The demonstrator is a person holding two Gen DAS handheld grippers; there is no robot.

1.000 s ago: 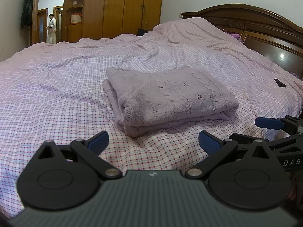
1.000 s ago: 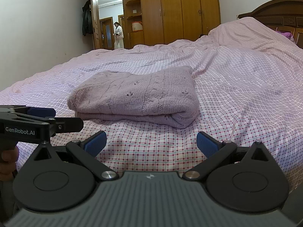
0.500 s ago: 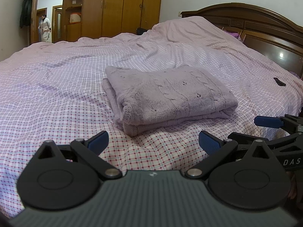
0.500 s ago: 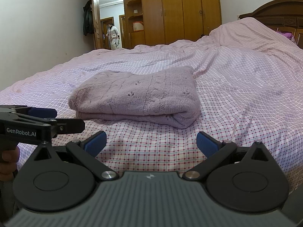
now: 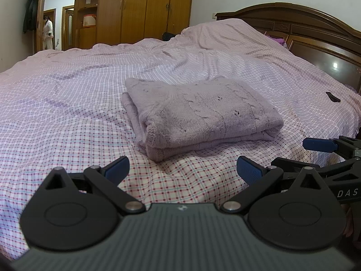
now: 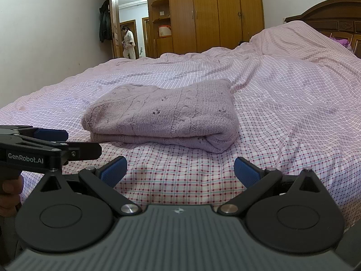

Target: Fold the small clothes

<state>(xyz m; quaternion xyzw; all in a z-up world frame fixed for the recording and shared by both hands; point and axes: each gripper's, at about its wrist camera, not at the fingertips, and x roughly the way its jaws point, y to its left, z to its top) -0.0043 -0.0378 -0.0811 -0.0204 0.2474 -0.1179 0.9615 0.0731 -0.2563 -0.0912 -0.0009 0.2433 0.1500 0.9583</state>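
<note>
Folded lilac cable-knit sweater [image 5: 200, 115] lying as a compact rectangle on the checked bedspread [image 5: 67, 117], toward the near edge of the bed and roughly midway along it; the rounded fold faces the cameras and the layered edges lie on the sweater's left side. The left gripper [image 5: 182, 169] and the right gripper [image 6: 179, 169] both hover just short of the sweater over the near edge, touching nothing, each with its blue pads [image 6: 114, 169] spread wide and empty. The garment appears fully folded, so the step in hand is judged to be a final check or withdrawal: any tidying is best done by pressing lightly on the top layer, since pinching the soft knit at one corner would likely drag the layers out of register. Nothing lies between the grippers and the sweater. Surroundings: a small dark object [image 5: 332, 96] near the headboard-side edge of the bed, well apart from the sweater; a carved wooden headboard [image 5: 315, 43]; a wooden wardrobe [image 6: 216, 13] beyond the far edge; a dark coat [image 6: 105, 21] hung by the open doorway, where a person in light clothing [image 6: 129, 43] stands, far from the work.
</note>
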